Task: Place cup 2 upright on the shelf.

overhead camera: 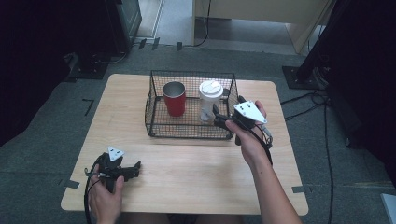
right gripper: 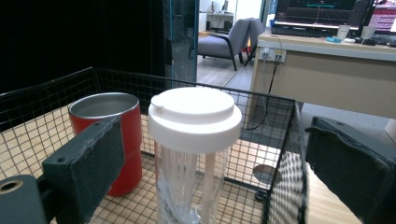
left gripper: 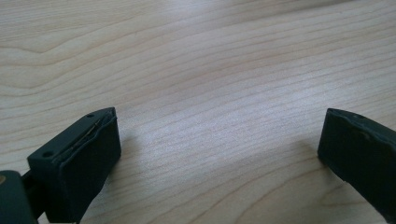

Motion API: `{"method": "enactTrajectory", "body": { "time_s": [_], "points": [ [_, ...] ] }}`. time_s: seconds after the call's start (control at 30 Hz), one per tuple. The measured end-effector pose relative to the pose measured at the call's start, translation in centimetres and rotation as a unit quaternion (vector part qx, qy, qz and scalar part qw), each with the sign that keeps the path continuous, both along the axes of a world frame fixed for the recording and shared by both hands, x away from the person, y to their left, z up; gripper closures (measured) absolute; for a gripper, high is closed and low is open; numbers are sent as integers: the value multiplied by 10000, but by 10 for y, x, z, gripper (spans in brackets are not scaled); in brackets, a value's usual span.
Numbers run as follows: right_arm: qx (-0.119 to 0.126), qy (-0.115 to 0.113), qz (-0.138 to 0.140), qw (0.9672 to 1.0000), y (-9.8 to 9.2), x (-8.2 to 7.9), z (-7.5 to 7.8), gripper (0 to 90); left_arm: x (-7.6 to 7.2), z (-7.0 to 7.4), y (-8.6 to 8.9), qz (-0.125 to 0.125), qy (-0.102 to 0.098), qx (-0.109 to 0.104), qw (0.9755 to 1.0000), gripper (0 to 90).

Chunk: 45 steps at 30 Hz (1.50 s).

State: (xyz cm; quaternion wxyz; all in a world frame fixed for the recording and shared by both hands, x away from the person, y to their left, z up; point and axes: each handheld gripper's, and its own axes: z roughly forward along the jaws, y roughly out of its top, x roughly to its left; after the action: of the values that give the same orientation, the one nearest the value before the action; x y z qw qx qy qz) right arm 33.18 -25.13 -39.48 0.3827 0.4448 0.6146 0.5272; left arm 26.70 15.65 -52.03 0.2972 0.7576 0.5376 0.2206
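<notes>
Clear plastic, white screw lid: a tall transparent shaker bottle (right gripper: 194,154) stands upright in the right half of a black wire-mesh basket (overhead camera: 156,123), which sits toward the far middle of the pale wooden surface (overhead camera: 187,168). Just beside it on the left, apart by a narrow gap, a red metal tumbler with a bare steel rim (overhead camera: 174,98), also upright and open-topped. In the right gripper view the bottle stands centred between the two black jaws, which are spread wide with free space on both sides of the lid; nothing grasped. The right gripper (overhead camera: 223,120) is held at the basket's right front corner, level with the bottle's upper part and aimed across the wire wall toward it. Judgement: this is a line-up for a grasp on the bottle, and the wide spread suits the broad lid, with the tumbler close enough on one side to be knocked. The basket wall runs between gripper and bottle, so the approach likely has to go over the rim. The left gripper (overhead camera: 135,169) rests low at the near left of the surface, well apart from the basket, jaws released over bare wood; it seems parked out of the way. Beyond the surface: grey carpet, cables, a desk.
</notes>
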Motion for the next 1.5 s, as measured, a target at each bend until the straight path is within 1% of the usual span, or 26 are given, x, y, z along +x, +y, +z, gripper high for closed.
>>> {"method": "enactTrajectory", "body": {
  "time_s": [0.17,0.3,0.43,0.6,0.83,1.0,1.2,1.33,1.5],
  "points": [
    [-2,-4,-12,10000,-12,-12,-4,50,0,0,0,1,-2,-3,10000,0],
    [36,19,-77,10000,-23,-21,-10,50,0,0,0,1,-3,-2,10000,0],
    [24,42,-136,9999,-36,-30,-17,50,0,0,0,2,-3,-2,10000,0],
    [77,104,-250,9996,-51,-40,-28,50,0,0,0,-3,6,2,10000,0],
    [76,207,-349,9991,-69,-54,-46,50,0,0,0,0,4,-3,10000,0],
    [33,344,-470,9983,-84,-64,-64,50,0,0,0,1,-3,-3,10000,0],
    [83,493,-615,9968,-102,-75,-84,50,0,0,0,3,-9,-8,10000,0],
    [89,572,-706,9958,-113,-83,-93,50,0,0,0,2,-4,-7,10000,0],
    [89,647,-830,9944,-126,-92,-102,50,0,0,0,-6,6,7,10000,0]
  ]
}}
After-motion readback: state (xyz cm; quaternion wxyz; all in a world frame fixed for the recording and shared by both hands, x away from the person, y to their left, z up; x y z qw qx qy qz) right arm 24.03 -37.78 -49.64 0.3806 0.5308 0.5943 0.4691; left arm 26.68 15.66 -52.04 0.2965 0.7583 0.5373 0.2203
